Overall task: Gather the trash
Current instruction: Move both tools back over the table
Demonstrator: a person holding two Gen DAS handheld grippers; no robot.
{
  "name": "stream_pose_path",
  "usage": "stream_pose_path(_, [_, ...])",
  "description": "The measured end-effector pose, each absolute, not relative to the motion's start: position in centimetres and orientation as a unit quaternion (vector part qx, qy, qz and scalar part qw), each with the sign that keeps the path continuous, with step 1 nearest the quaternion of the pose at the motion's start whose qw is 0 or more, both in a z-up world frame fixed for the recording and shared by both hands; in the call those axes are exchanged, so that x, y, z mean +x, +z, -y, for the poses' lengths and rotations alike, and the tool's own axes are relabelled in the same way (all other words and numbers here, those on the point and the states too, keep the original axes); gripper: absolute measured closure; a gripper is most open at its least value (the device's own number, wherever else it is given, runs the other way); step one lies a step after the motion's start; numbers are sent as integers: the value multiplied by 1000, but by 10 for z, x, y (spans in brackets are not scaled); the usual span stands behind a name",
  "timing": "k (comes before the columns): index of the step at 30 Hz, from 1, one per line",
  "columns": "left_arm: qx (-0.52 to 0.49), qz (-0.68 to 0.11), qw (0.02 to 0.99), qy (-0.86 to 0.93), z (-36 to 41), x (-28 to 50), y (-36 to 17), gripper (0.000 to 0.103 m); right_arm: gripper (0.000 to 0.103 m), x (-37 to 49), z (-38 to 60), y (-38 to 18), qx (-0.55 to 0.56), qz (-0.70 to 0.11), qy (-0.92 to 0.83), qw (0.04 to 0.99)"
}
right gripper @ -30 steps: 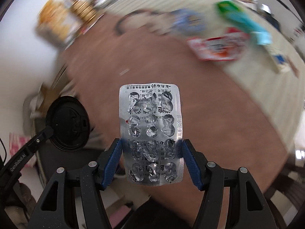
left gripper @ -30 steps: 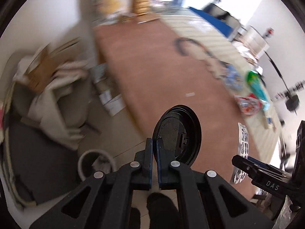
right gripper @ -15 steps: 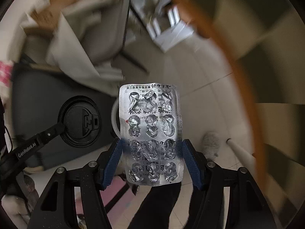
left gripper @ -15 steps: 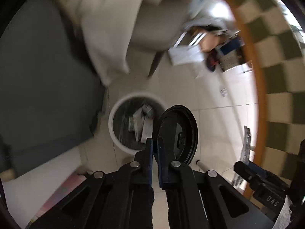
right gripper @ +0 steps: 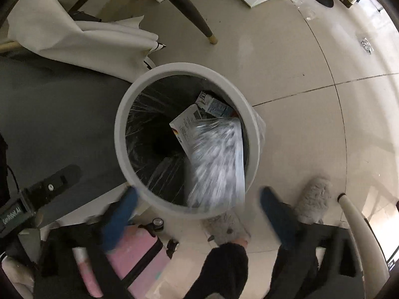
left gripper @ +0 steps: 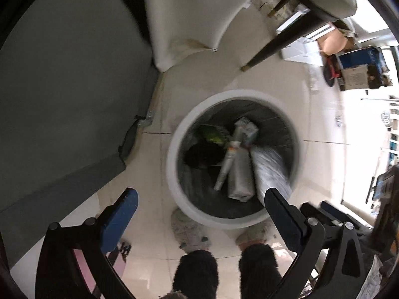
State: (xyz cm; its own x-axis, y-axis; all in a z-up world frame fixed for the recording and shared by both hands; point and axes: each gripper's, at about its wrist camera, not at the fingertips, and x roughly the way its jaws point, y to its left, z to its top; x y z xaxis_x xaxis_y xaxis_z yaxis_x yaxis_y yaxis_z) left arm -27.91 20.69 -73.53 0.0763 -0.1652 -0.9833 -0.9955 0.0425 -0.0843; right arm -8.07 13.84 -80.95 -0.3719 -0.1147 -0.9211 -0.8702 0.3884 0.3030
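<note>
A white round trash bin (left gripper: 174, 182) with a dark liner stands on the tiled floor below both grippers; it also shows in the right wrist view (right gripper: 119, 134). My left gripper (left gripper: 199, 199) is open and empty above its near rim. My right gripper (right gripper: 197, 199) is open too. The silver blister pack (right gripper: 217, 159) is blurred, falling into the bin, and shows in the left wrist view (left gripper: 269, 172). A black lid (left gripper: 202, 155) lies inside among cartons (left gripper: 239, 174) and a green wrapper (left gripper: 212, 134).
A dark chair leg (left gripper: 271, 49) and a white cloth (left gripper: 189, 12) are beyond the bin. A grey mat (left gripper: 62, 87) lies to the left. The person's slippered feet (left gripper: 189, 231) stand by the near rim. A pink case (right gripper: 134, 256) lies at lower left.
Both grippers moved down over the bin and opened. The black lid left the left gripper and lies in the bin. The blister pack left the right gripper and is falling in.
</note>
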Motion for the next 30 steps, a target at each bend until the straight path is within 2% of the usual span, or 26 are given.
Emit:
stream_pose_path(6, [-493, -556, 483, 463, -191, -281, -701, 0, 0, -78, -139, -784, -410, -648, 426, 480])
stream_pose_path(10, [-474, -554, 488, 479, -177, -280, -659, 0, 0, -77, -139, -751, -440, -616, 428, 493])
stream_pose_path(19, [-466, -530, 515, 487, -145, -274, -542, 0, 0, -81, -121, -626, -449, -577, 443, 518])
stream_pose_path(30, [-441, -508, 555, 489, -110, -275, -401, 0, 0, -83, -89, -444, -417, -551, 478, 543])
